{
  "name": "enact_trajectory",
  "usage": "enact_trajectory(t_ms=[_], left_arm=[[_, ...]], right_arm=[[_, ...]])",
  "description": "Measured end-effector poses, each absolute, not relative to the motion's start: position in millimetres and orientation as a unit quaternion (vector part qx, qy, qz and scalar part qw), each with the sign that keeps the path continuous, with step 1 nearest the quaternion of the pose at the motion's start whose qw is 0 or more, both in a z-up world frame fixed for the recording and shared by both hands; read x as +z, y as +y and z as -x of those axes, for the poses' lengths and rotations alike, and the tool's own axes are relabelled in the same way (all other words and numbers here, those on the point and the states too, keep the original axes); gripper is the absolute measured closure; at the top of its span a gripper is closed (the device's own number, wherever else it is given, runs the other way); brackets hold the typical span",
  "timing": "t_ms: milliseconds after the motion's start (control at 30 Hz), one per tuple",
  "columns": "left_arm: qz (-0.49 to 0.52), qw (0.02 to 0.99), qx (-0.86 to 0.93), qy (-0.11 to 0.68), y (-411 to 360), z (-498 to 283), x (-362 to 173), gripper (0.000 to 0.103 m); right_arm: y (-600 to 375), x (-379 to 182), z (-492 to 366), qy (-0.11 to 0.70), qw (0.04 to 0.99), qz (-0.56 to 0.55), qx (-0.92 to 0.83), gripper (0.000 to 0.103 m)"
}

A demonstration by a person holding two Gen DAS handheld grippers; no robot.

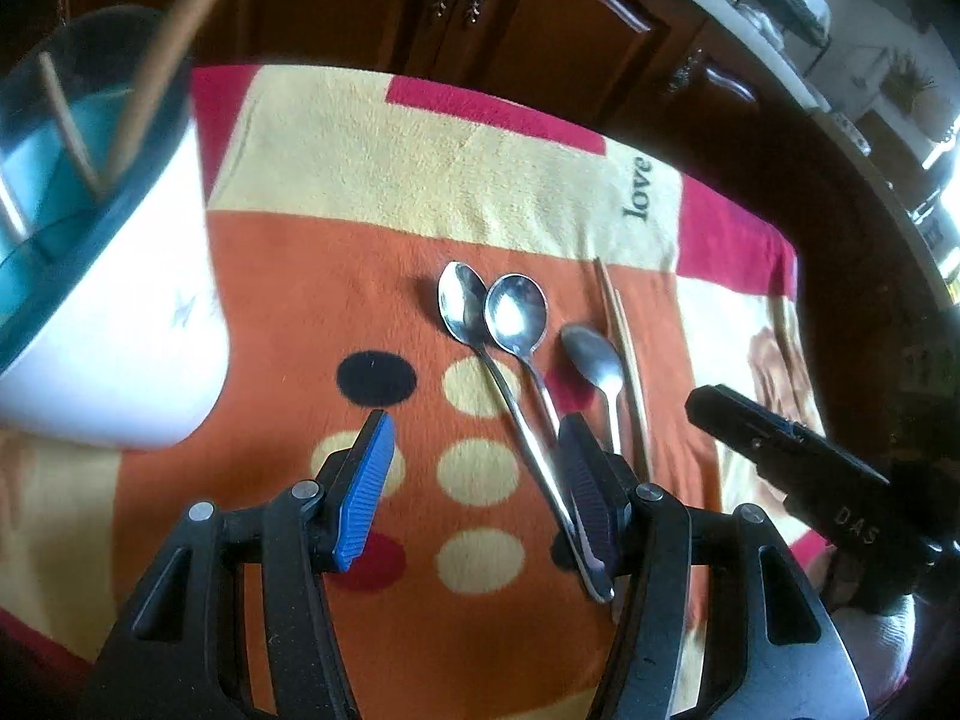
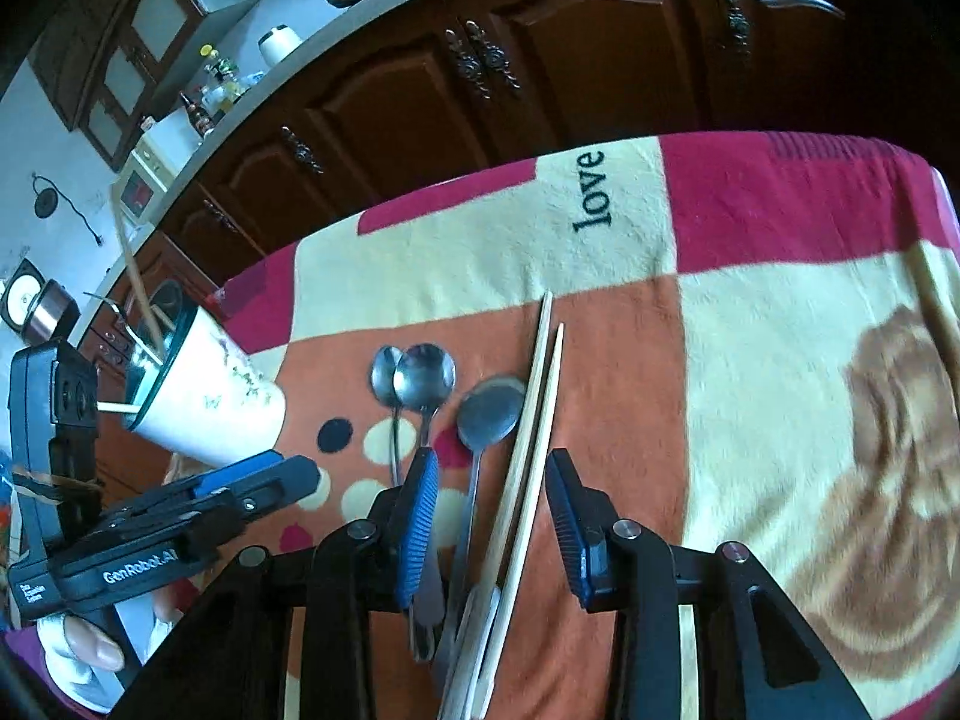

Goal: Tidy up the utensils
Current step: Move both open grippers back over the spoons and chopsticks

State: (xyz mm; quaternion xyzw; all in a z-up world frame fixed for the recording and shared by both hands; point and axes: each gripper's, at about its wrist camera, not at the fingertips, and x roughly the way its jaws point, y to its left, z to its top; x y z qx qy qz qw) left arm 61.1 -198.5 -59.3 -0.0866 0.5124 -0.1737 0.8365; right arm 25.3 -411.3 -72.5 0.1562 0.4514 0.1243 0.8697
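Three spoons (image 1: pixel 516 324) lie on the blanket (image 1: pixel 360 180) beside the chopsticks (image 2: pixel 528 450) — left tongs (image 1: pixel 474 450) released above them, right tongs (image 2: pixel 489 480) parted, astride the chopsticks, gripping nothing.

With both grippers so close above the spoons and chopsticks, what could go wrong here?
1. The three spoons lie packed together, two bowls overlapping, so the open left gripper may take two, or push one aside.
2. The pair of chopsticks lies against the third spoon, both between the open right gripper fingers. It might catch the spoon too.
3. The grippers are near each other and may collide.
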Motion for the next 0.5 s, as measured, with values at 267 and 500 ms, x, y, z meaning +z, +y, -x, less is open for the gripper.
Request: enact_trajectory(t_ms=[267,500], left_arm=[[0.083,0.833,-0.169,0.52,-202,-72,-71,0.046],[0.081,0.832,-0.167,0.523,-202,-75,-74,0.046]], right_arm=[[-423,-92,-55,0.468,0.863,-0.153,0.109,0.071],[-413,-107,-64,0.495,0.858,-0.113,0.08,0.076]])
